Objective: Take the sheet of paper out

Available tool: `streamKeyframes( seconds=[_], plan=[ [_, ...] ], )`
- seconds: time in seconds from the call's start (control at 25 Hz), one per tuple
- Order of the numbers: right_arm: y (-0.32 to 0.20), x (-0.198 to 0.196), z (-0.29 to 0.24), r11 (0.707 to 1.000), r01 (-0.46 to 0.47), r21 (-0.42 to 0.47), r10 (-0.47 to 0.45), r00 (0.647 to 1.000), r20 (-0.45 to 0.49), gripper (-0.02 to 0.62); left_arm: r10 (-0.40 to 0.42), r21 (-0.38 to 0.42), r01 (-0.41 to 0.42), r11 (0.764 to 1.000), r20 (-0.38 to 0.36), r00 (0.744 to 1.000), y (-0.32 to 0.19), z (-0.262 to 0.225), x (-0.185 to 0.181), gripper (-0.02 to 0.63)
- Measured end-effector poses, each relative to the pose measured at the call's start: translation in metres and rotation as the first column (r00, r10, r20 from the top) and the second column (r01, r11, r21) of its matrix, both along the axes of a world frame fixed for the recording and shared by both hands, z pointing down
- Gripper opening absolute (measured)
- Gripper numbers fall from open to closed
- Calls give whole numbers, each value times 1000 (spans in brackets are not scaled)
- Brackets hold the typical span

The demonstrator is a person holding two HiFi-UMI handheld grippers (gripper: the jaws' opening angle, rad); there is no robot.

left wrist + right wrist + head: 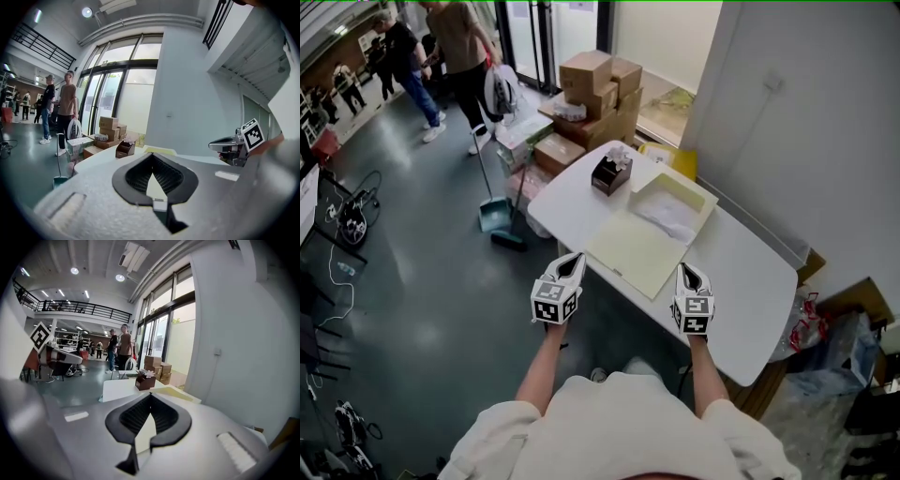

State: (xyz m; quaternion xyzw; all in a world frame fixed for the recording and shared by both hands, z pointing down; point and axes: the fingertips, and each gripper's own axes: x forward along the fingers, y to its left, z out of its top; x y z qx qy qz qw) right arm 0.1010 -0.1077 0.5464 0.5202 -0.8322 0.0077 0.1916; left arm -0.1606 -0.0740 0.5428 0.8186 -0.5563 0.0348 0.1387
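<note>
A grey floor (422, 281) filled the head view from 7 to 11 o'clock. A white bench (741, 272) ran from the centre toward 4 o'clock. Stacked cardboard boxes (595, 94) stood beyond the bench's 11 o'clock end, and people (464, 47) stood farther off at 10 o'clock.

An open pale yellow case (633, 253) lay on the bench, with its flat lid nearest the person and its shallow tray at the lid's 1 o'clock. The sheet of paper (667, 217), white and rumpled, lay inside that tray.

The left gripper (576, 257) hung at the lid's 7 o'clock, just off the bench edge above the floor. Its fingers were pressed together with nothing between them. The right gripper (685, 270) hung at the lid's 4 o'clock, over the bench, with its fingers likewise pressed together on nothing. A small brown holder (610, 173) stood at the case's 11 o'clock.
</note>
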Motion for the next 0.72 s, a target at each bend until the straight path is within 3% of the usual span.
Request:
streamKeyframes(
  seconds=[0.36, 0.72],
  plan=[
    [-37, -16, 4, 1000, 24, -9, -24, 1000, -14, 2, -19, -33, 19, 999, -4, 1000, -26, 19, -14, 0],
    [-118, -23, 8, 999, 39, -8, -39, 999, 1, 2, -46, -35, 47, 998, 21, 999, -102, 19, -25, 0]
  ],
)
